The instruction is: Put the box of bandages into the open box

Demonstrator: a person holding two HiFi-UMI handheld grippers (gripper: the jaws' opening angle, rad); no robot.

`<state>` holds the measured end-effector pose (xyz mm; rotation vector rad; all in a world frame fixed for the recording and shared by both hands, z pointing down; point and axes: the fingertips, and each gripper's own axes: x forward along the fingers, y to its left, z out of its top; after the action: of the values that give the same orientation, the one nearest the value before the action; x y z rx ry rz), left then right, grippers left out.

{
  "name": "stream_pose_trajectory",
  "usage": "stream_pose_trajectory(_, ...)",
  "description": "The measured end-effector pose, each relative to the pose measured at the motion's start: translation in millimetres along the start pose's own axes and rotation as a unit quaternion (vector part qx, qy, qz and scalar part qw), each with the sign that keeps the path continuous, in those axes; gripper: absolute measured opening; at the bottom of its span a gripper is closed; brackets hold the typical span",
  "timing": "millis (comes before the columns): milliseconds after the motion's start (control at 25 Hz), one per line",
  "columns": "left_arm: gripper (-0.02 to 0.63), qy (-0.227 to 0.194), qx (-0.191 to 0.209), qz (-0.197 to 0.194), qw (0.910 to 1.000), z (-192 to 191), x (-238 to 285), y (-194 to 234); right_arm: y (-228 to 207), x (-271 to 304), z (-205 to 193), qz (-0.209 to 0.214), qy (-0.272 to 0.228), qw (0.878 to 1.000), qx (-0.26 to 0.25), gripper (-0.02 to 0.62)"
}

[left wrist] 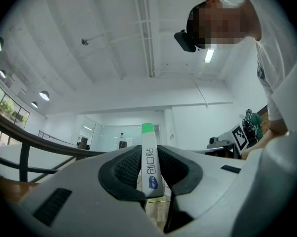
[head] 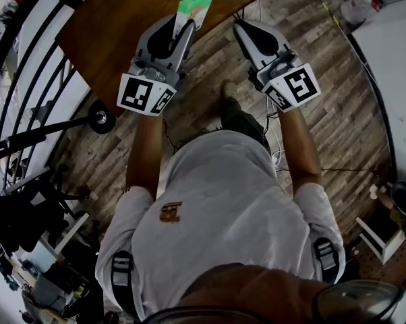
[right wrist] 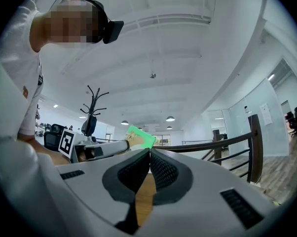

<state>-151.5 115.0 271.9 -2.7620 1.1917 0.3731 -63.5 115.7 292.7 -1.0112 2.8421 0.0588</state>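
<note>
Wooden table (head: 115,25) is overhung by the bandage box (head: 195,7), clamped lengthwise in the left tool (head: 181,32); the right tool (head: 242,29) is carried alongside, jaws together, empty.

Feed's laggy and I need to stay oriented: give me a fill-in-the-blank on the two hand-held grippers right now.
The left hand-held gripper is ___ on the box of bandages.
The box's free end is coloured ___.
The right hand-held gripper has ___ between its closed jaws.
Missing words: shut; green; nothing.
</note>
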Motion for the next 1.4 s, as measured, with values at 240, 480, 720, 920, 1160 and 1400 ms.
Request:
stream_pose_trajectory(240, 0.109, 0.005, 0.008, 0.005, 0.9999, -17, 50, 23, -58, 22, -4, 0.009, -0.007, 1.0, 0.001, 0.032)
stream_pose_trajectory(480, 0.11, 0.017, 0.013, 0.015, 0.9996, -32, 105, 50, -119, 46, -6, 0.021, -0.001, 1.0, 0.002, 0.032)
stream_pose_trajectory(720, 0.109, 0.033, 0.019, 0.032, 0.9988, -55, 160, 72, -184, 62, -15, 0.037, 0.002, 0.999, 0.012, 0.032)
stream_pose_trajectory(920, 0.109, 0.045, 0.024, 0.05, 0.9974, -71, 201, 86, -232, 72, -19, 0.054, 0.006, 0.998, 0.016, 0.032)
stream_pose_trajectory(1160, 0.109, 0.049, 0.032, 0.069, 0.9959, -81, 240, 96, -276, 80, -20, 0.075, 0.01, 0.997, 0.014, 0.032)
stream_pose_trajectory(1400, 0.109, 0.063, 0.039, 0.074, 0.9945, -85, 254, 109, -295, 95, -20, 0.084, 0.01, 0.996, 0.018, 0.032)
